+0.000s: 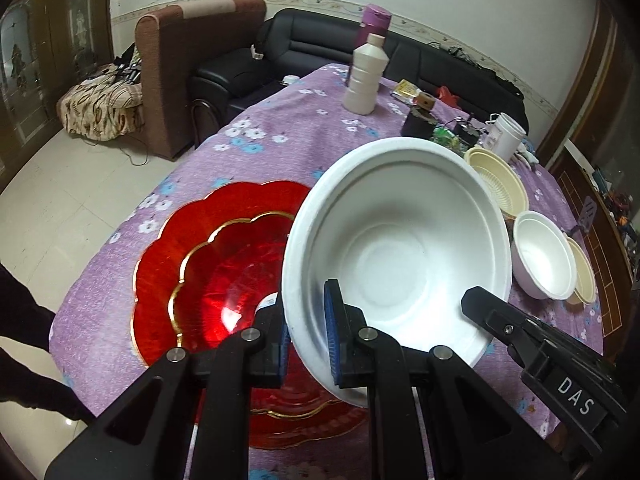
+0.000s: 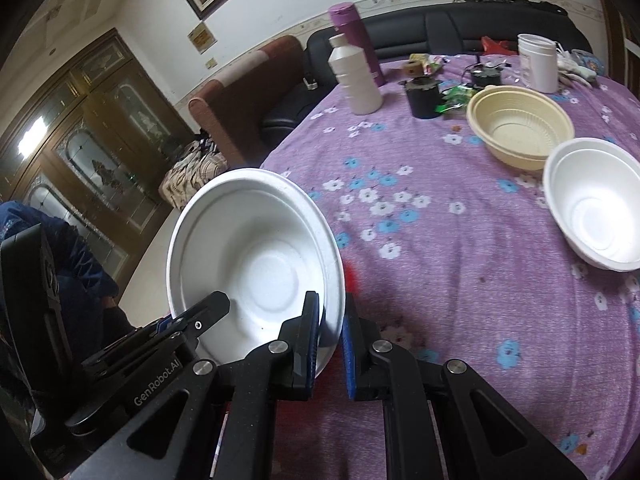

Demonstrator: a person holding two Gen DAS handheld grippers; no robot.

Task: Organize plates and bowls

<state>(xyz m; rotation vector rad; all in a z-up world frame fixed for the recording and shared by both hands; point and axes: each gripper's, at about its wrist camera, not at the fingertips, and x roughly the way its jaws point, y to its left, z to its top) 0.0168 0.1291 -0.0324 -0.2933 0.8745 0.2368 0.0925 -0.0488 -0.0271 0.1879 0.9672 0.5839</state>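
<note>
A white foam bowl [image 1: 396, 256] is held tilted in the air between both grippers. My left gripper [image 1: 308, 340] is shut on its left rim. My right gripper [image 2: 332, 336] straddles the bowl's [image 2: 256, 256] right rim, with a small gap at the outer pad. Under the bowl lies a red scalloped plate [image 1: 216, 276] with gold edging, on the purple flowered tablecloth [image 2: 440, 240]. A second white bowl [image 2: 596, 216] and a cream bowl [image 2: 520, 124] stand to the right. In the left wrist view these are the white bowl [image 1: 544, 256] and the cream bowls [image 1: 496, 176].
A white bottle [image 1: 366, 76] and purple flask [image 1: 374, 20] stand at the table's far side, beside a dark cup [image 2: 422, 98], a white jar [image 2: 538, 62] and small clutter. A brown armchair [image 1: 188, 64] and black sofa [image 1: 320, 40] lie beyond.
</note>
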